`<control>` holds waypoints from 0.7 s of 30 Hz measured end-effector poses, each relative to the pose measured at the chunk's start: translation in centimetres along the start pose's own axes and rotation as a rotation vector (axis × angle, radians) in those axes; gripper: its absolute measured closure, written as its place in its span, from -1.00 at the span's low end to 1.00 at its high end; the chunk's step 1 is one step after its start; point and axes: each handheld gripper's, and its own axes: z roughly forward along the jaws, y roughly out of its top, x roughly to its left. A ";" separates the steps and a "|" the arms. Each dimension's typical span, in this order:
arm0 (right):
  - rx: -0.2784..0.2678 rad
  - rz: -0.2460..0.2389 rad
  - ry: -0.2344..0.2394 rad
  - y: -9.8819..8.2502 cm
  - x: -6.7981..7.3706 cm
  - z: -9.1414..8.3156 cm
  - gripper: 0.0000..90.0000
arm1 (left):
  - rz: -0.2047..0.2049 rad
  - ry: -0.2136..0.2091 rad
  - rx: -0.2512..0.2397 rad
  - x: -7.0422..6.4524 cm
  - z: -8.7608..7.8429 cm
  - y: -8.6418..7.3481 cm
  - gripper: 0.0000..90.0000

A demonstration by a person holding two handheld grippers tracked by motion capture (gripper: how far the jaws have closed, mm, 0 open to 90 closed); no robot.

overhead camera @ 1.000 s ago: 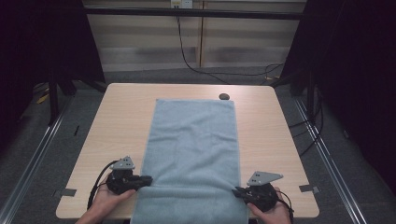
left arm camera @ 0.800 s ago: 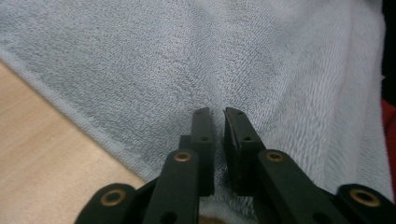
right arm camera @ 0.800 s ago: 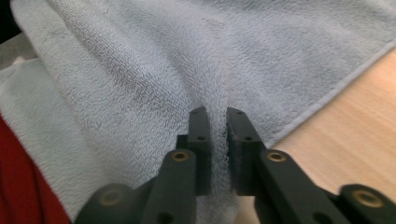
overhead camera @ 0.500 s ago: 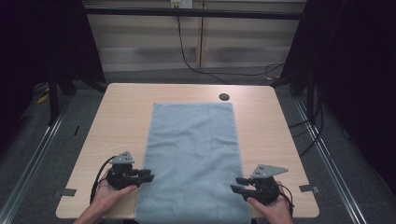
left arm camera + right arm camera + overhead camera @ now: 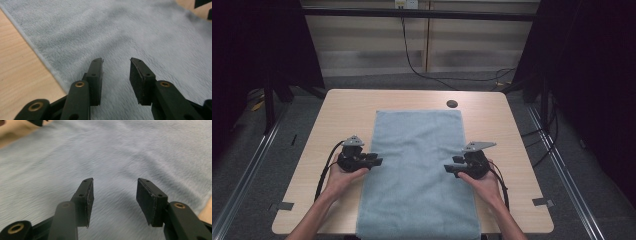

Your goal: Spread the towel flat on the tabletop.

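A light blue towel (image 5: 419,170) lies flat and lengthwise down the middle of the wooden table (image 5: 342,115), its near end hanging over the front edge. My left gripper (image 5: 378,161) hovers at the towel's left edge, about halfway along, pointing inward. Its jaws have just been opening and stand open above the towel (image 5: 140,37) with nothing between them (image 5: 116,65). My right gripper (image 5: 448,169) is at the towel's right edge, pointing inward. Its jaws have also just been opening and are open over the cloth (image 5: 112,152), empty (image 5: 115,185).
A small dark round disc (image 5: 452,104) sits in the tabletop beyond the towel's far right corner. Bare wood lies on both sides of the towel. Cables (image 5: 324,172) trail from each gripper toward the front edge. Dark curtains flank the table.
Both grippers let go of the towel's near corners, opened, and moved away from the front edge to the towel's middle. The towel now lies flat.
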 end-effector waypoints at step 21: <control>0.070 -0.040 -0.131 0.5 -1.1 4.2 0.28 | 0.045 0.094 0.023 0.8 2.0 0.1 -0.07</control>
